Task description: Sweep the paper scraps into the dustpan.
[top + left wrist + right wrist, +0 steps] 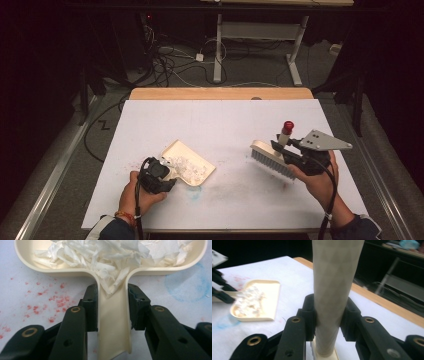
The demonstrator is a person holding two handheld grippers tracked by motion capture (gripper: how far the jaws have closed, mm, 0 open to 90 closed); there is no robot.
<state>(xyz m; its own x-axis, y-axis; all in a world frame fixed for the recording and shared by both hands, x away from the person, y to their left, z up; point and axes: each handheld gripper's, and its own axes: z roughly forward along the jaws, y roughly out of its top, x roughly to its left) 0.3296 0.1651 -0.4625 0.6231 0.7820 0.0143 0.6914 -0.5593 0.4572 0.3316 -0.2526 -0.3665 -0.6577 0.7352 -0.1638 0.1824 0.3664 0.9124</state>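
A cream dustpan [192, 161] lies on the white table, its tray holding several torn white paper scraps [112, 255]. My left gripper [159, 175] is shut on the dustpan's handle [113, 322], which runs between the jaws. Off to the right, a cream brush [272, 159] with grey bristles and a red-tipped handle [287, 129] is held above the table. My right gripper [300, 155] is shut on that handle [334, 290], which rises straight up between the jaws. The right gripper view also shows the dustpan [255, 301] with scraps, at the left.
The table's white cover [225, 120] carries red specks [50, 302] left of the dustpan and a faint blue smudge [190, 285] at its right. A wooden edge [220, 93] runs along the far side. Cables and a desk frame [260, 45] lie on the floor beyond.
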